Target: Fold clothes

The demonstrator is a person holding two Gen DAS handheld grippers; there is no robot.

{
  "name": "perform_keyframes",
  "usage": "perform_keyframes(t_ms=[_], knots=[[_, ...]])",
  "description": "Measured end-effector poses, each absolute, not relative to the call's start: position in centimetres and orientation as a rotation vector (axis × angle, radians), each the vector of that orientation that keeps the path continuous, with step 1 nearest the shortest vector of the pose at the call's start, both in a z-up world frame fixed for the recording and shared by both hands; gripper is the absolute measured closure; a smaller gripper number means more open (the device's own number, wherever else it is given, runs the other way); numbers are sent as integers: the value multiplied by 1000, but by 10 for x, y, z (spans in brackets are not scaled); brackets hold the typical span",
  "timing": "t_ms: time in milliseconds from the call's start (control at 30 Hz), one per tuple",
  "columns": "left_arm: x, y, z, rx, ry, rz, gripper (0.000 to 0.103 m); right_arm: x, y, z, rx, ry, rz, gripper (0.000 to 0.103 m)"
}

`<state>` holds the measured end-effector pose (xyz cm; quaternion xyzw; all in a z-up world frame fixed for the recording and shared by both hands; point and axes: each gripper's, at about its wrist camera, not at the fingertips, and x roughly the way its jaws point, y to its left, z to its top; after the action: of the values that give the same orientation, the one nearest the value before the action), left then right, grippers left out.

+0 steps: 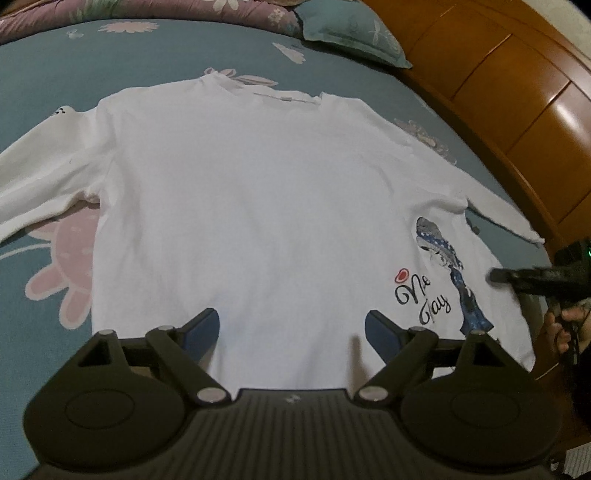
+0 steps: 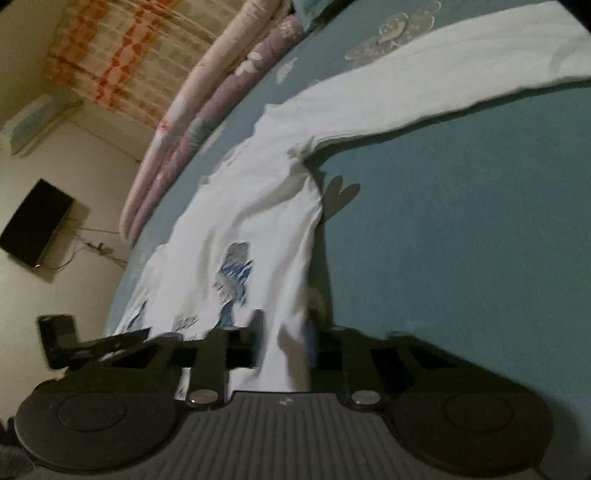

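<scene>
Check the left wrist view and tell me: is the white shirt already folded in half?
No. The white long-sleeve shirt lies spread flat on the teal bedsheet, both sleeves stretched outward.

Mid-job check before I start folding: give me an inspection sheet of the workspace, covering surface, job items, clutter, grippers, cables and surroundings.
Surface: teal bedsheet with flower and rabbit prints, smooth.
Job's things: white long-sleeved shirt spread flat, collar far, hem near; both sleeves out to the sides; printed figure and lettering near the hem on its right.
Clutter: nothing seen on the sheet beside the shirt.
Grippers: left gripper with jaws wide open above the hem, holding nothing. Right gripper at the shirt's right hem edge; image blurred, jaws part closed around cloth, grasp cannot be told.
Cables: wire hanging under the wall screen.
Surroundings: folded quilts at the bed's far end, teal pillow, wooden bed frame.
</scene>
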<state>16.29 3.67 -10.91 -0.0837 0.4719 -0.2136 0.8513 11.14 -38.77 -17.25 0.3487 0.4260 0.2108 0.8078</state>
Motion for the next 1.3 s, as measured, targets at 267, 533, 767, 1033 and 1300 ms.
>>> perform_keyframes(t_ms=[267, 533, 767, 1033, 1300], knots=[[160, 38, -110, -162, 988, -451, 17, 95, -384, -148, 593, 930, 369, 100], [151, 41, -103, -103, 982, -415, 17, 80, -379, -120, 470, 903, 249, 74], [123, 53, -110, -13, 987, -393, 17, 69, -325, -104, 301, 837, 349, 57], [71, 56, -111, 197, 982, -341, 16, 14, -280, -125, -166, 875, 251, 42], [90, 30, -83, 168, 895, -389, 17, 31, -250, -90, -178, 805, 272, 33]])
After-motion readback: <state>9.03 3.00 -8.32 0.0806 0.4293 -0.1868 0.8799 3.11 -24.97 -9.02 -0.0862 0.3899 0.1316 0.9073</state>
